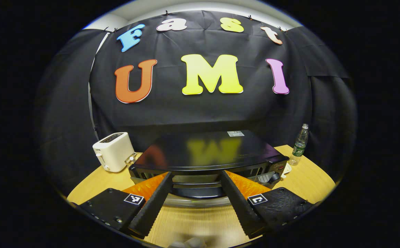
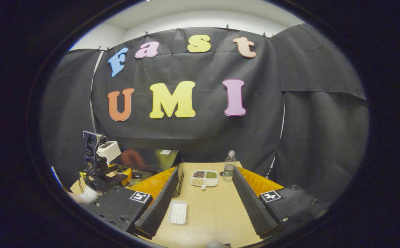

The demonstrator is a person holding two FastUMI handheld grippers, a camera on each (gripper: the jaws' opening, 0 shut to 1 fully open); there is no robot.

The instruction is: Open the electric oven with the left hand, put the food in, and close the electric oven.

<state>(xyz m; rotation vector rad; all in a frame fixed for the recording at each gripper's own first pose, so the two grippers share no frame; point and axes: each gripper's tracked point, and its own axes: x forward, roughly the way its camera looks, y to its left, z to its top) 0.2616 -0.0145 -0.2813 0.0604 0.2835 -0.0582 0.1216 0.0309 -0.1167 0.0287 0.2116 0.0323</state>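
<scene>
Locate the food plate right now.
In the right gripper view the divided food plate sits on the table, between the oven and the water bottle.

Bare table point(image 2: 217, 206) between oven point(image 2: 151, 160) and bottle point(image 2: 229, 166)

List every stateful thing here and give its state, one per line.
Electric oven: door shut.
Water bottle: upright, capped.
Toaster: upright, slots empty.
Divided dish: compartments filled.
White tray: empty, flat on table.
Left tool: open, at the oven front.
Right tool: open, holding nothing.
</scene>
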